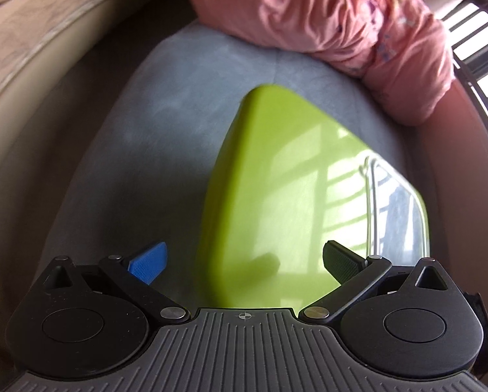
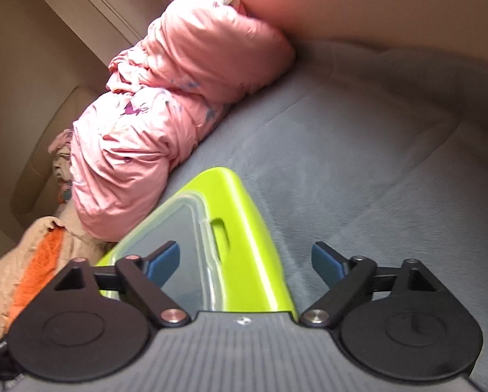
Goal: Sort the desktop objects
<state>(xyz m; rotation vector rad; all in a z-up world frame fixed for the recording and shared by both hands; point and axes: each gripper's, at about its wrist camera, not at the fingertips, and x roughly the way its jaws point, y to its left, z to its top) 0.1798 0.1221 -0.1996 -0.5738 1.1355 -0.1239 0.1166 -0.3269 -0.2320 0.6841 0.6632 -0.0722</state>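
Observation:
A lime-green little table (image 1: 276,179) stands on a grey bed sheet (image 1: 162,114). A clear plastic box (image 1: 397,202) rests on its right part in the left wrist view. My left gripper (image 1: 244,266) hovers open over the table's near end, with nothing between its blue and black fingers. In the right wrist view the same green table (image 2: 253,261) lies below my right gripper (image 2: 245,264). That gripper is open and holds nothing. Its left finger hangs over the clear box (image 2: 178,225). A slot-shaped hole shows in the table top beside the box.
A bunched pink quilt (image 2: 165,104) lies along the far side of the sheet (image 2: 374,163), also seen at the top as the quilt (image 1: 341,16). A beige and orange cloth (image 2: 38,261) sits at the left. Window bars (image 1: 479,39) stand at the right edge.

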